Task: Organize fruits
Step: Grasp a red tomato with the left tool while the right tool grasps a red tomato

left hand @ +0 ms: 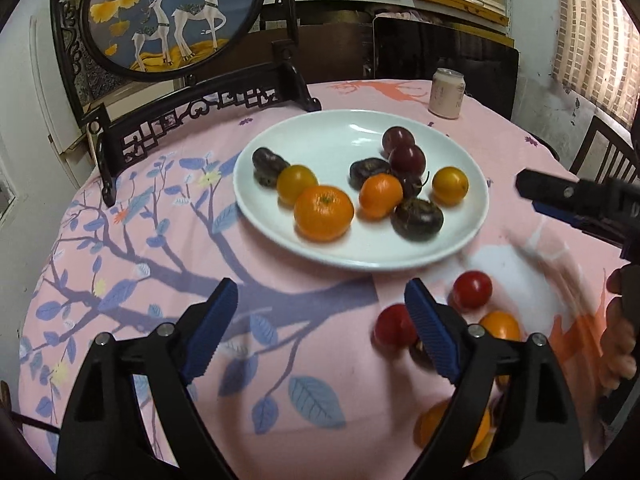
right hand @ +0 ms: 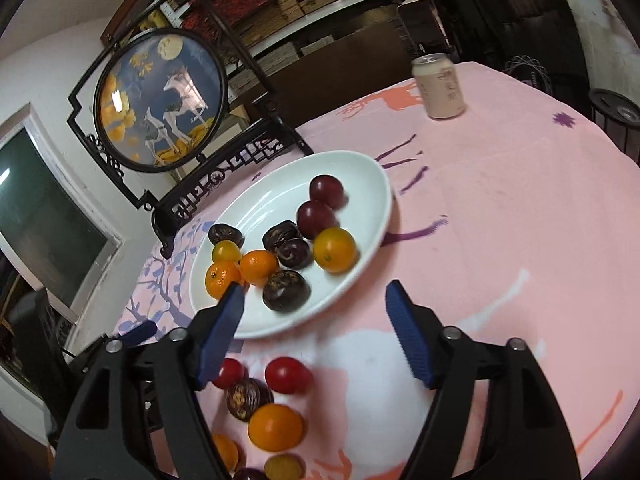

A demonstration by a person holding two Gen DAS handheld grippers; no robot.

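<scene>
Nine pieces of fruit sit on a glossy white oval plate on the round table, under a matte pink cloth printed with blue-leaved branches. Among them are a dimpled orange tangerine, two smooth round reddish-purple plums and a wrinkled dark fruit. The plate's long axis runs from near left to far right in the left wrist view. More fruit lies loose on the cloth beside the plate's near rim, including two shiny red ones and a smooth orange one. Both tools are wide open and empty: the left tool hangs over bare cloth, the right tool over the plate's near edge. Behind stand a pale cylindrical can and a carved dark-wood screen with painted deer.
</scene>
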